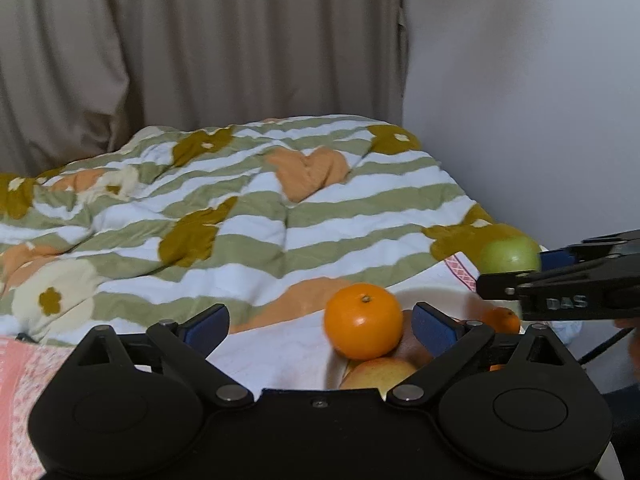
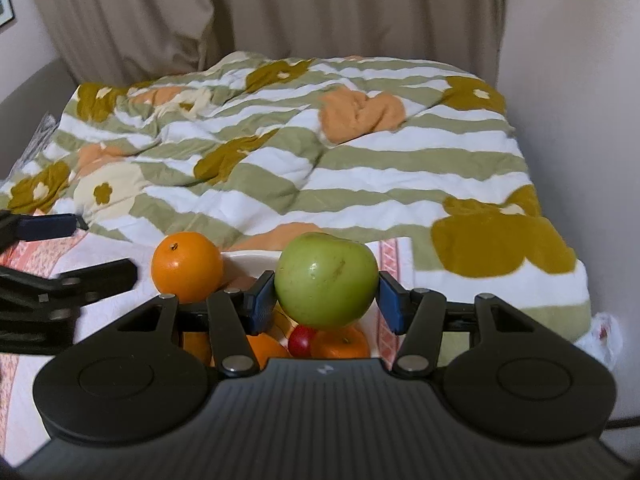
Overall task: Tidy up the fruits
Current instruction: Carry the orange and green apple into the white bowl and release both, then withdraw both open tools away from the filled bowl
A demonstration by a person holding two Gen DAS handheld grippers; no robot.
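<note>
While the black right gripper (image 2: 326, 294) is clenching the round green apple (image 2: 326, 280), stem dimple tilting upper-right, above the partly hidden white bowl (image 2: 256, 260), the black left gripper (image 1: 320, 322) is standing released beside the glossy orange mandarin (image 1: 362, 320) atop the piled fruit.

The setting was a bedroom in a private home. A bed took up most of both views, covered by a rumpled quilted duvet (image 2: 320, 152) in green and white stripes with mustard, cream and orange flower patches. Behind its far end hung a floor-length beige fabric curtain (image 1: 240, 40) in loose folds. A plain pale painted wall (image 1: 520, 100) bordered the bed on the right side. At the near end lay a white quilted cloth with a pink patterned border (image 2: 394, 264). A dark framed picture corner (image 2: 5, 4) showed on the left wall.
</note>
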